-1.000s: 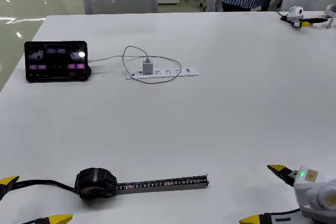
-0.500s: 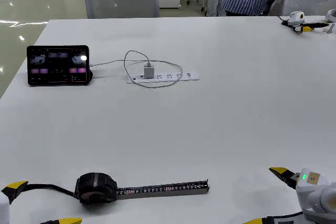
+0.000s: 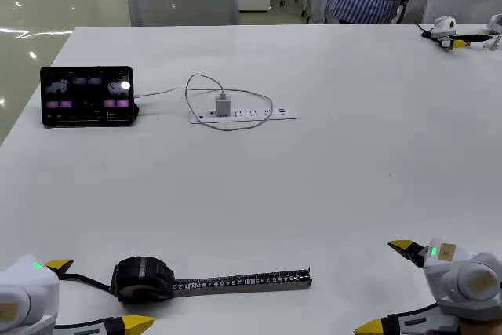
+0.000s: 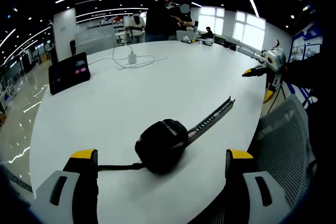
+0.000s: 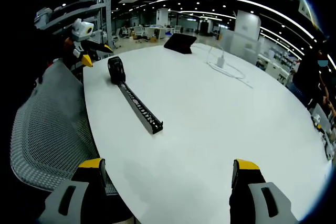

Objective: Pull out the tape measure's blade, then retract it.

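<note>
Tape measure (image 3: 143, 278) lying at lower left of head view on white table (image 3: 329, 162), blade (image 3: 243, 280) drawn out rightward, flat on the surface. Left gripper (image 3: 98, 294) at bottom left, jaws spread wide, holding nothing, just beside the case, strap (image 3: 86, 279) running between the tips. Right gripper (image 3: 384, 286) at bottom right, likewise wide open and empty, well apart from blade's end.

The black tape measure (image 4: 161, 145) sits just ahead of the spread fingers (image 4: 83, 157) (yellow-tipped), its blade (image 4: 212, 118) drawn out.
</note>
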{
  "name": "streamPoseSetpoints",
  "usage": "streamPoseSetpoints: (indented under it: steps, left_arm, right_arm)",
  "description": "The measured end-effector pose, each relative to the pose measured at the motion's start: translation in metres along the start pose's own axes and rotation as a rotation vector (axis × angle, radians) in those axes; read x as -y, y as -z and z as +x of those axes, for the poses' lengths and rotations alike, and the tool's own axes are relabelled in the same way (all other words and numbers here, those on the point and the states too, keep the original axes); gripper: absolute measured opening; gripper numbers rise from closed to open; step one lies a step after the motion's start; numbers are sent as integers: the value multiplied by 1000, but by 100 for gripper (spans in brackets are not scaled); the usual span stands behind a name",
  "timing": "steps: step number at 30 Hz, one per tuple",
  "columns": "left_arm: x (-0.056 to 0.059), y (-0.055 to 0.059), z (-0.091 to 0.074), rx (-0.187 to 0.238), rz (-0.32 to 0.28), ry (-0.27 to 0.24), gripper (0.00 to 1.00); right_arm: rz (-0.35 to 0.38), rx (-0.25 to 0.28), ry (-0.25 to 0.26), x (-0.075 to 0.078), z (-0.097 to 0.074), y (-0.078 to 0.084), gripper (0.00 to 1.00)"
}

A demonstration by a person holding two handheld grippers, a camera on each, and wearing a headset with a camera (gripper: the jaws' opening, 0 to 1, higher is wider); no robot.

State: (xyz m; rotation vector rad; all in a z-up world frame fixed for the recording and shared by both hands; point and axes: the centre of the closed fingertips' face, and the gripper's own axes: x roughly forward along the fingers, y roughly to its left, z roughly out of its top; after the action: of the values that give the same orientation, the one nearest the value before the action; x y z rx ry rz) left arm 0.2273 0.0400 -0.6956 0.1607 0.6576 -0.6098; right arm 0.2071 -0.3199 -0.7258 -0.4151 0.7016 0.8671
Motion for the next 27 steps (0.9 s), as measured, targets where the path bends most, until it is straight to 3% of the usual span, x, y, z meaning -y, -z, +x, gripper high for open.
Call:
streamPoseSetpoints:
  steps: [4,9,10,12,13,14,19,22,27]
  left_arm:
    - [5,-2,5,6,-29,-1,99]
    - [11,-13,9,72,-182,-31,99]
    - [9,-11,11,65,-204,-41,99]
    - [4,-9,13,65,-202,-79,99]
    - [-2,-6,14,52,-168,-121,99]
    - [-1,-5,15,42,-144,-132,99]
    - [-3,-5,23,51,-166,-150,99]
    - [-5,-14,26,98,-133,-183,99]
    - [0,-12,38,97,-134,-170,99]
  right_arm:
    - [-12,-7,-12,-1,1,-5,99]
    - [-67,-47,-37,-2,6,-4,99]
    - [-69,-48,-43,-3,7,-5,99]
    - [-78,-53,-52,-4,8,-7,99]
    - [-85,-59,-58,-4,9,-8,99]
    - [-91,-63,-63,-5,10,-9,99]
    - [-109,-84,-113,-10,17,-19,99]
    - [-93,-99,-143,-12,22,-27,99]
    - [-139,-134,-175,-14,30,-37,99]
